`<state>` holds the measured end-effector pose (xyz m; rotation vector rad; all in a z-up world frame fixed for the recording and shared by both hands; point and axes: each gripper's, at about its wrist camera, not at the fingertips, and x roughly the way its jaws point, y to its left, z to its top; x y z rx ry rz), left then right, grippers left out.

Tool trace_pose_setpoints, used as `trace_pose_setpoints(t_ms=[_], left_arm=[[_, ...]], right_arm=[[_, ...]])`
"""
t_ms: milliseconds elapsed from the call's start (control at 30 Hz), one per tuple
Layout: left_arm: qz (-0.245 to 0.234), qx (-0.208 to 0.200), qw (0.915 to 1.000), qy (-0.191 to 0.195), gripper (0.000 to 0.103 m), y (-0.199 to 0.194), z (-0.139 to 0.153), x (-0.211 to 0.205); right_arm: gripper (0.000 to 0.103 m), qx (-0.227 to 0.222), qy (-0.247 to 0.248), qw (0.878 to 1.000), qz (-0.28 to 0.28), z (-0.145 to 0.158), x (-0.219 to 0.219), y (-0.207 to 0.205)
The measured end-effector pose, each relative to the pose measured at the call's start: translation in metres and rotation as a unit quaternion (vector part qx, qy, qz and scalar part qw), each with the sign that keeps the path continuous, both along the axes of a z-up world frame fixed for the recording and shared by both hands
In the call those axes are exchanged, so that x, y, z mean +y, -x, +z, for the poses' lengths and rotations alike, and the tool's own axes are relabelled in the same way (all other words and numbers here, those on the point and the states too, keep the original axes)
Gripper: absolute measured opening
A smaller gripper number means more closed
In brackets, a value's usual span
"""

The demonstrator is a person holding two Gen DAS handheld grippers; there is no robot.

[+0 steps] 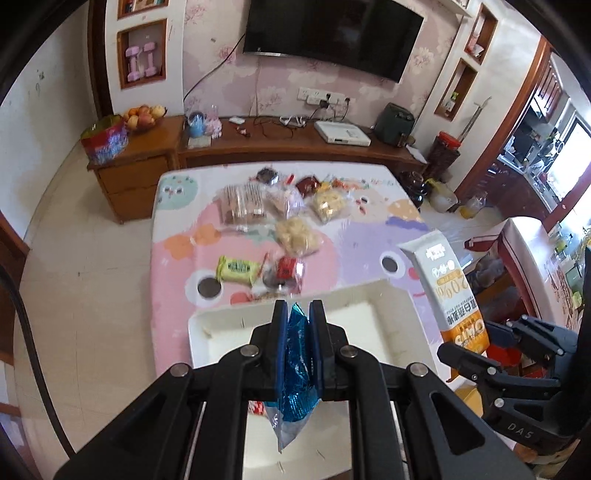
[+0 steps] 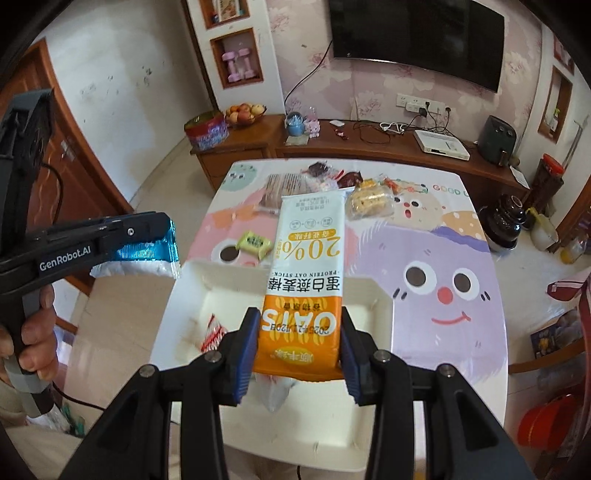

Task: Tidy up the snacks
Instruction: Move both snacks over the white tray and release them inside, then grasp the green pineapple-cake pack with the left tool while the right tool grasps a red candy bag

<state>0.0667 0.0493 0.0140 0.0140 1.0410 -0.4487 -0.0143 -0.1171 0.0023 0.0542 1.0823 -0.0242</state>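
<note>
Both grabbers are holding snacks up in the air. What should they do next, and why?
Probably lower them into the white tray. The left gripper pinches a blue packet and the right gripper grips the oat bar, both held above the tray, which looks nearly empty.

Daylight fills the room, soft and even, strongest from the bright doorway (image 1: 569,155) far off to the right of the jaws, where it blows out to white. The television (image 1: 332,33) above stays a dark slab with faint reflections. Snack bags (image 1: 295,206) beyond the jaws smear with motion blur. Walls and cabinet (image 2: 369,147) bow at the edges, and black corners ring both views.
</note>
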Motion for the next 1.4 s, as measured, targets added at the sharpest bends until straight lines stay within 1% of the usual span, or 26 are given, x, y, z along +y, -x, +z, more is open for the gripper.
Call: trace_pose_setpoints(t_ms=[133, 200, 233, 267, 300, 333, 367, 433, 567, 833, 967, 1200, 1400], left_arm=[[0.022, 0.023, 0.9995, -0.004, 0.010, 0.013, -0.018, -0.001], [0.030, 0.022, 0.9991, -0.017, 0.012, 0.019, -0.024, -0.004], [0.037, 0.021, 0.9987, -0.028, 0.022, 0.021, -0.027, -0.005], [0.044, 0.023, 0.9981, -0.037, 0.038, 0.024, -0.029, -0.006], [0.053, 0.029, 0.9973, -0.041, 0.050, 0.028, -0.032, -0.006], [0.061, 0.035, 0.9967, -0.042, 0.074, 0.030, -0.034, -0.005], [0.078, 0.036, 0.9955, -0.041, 0.084, 0.036, -0.034, -0.002], [0.096, 0.030, 0.9940, -0.043, 0.085, 0.044, -0.033, 0.001], [0.100, 0.029, 0.9929, -0.059, 0.085, 0.056, -0.032, 0.002], [0.097, 0.012, 0.9922, -0.077, 0.085, 0.078, -0.021, -0.004], [0.098, 0.005, 0.9919, -0.081, 0.085, 0.085, -0.016, -0.006], [0.094, -0.003, 0.9917, -0.087, 0.085, 0.098, -0.011, -0.011], [0.094, -0.018, 0.9916, -0.087, 0.085, 0.106, -0.007, -0.011]], right_arm=[[0.041, 0.017, 0.013, 0.999, 0.028, -0.004, 0.004, 0.005], [0.041, 0.026, 0.015, 0.999, 0.040, -0.006, 0.005, 0.009], [0.042, 0.031, 0.015, 0.998, 0.046, -0.009, 0.005, 0.011], [0.042, 0.038, 0.015, 0.998, 0.050, -0.012, 0.005, 0.012], [0.042, 0.047, 0.015, 0.997, 0.052, -0.015, 0.005, 0.014], [0.043, 0.056, 0.015, 0.997, 0.051, -0.018, 0.004, 0.016], [0.043, 0.060, 0.012, 0.997, 0.048, -0.020, 0.002, 0.019], [0.044, 0.063, 0.006, 0.997, 0.046, -0.021, 0.000, 0.024], [0.051, 0.056, 0.001, 0.998, 0.043, -0.018, -0.005, 0.035], [0.051, 0.050, -0.013, 0.998, 0.042, -0.014, -0.005, 0.047], [0.051, 0.041, -0.013, 0.998, 0.043, -0.009, -0.004, 0.054], [0.051, 0.038, -0.012, 0.998, 0.043, -0.008, -0.003, 0.060], [0.051, 0.033, -0.024, 0.998, 0.043, -0.007, -0.006, 0.069]])
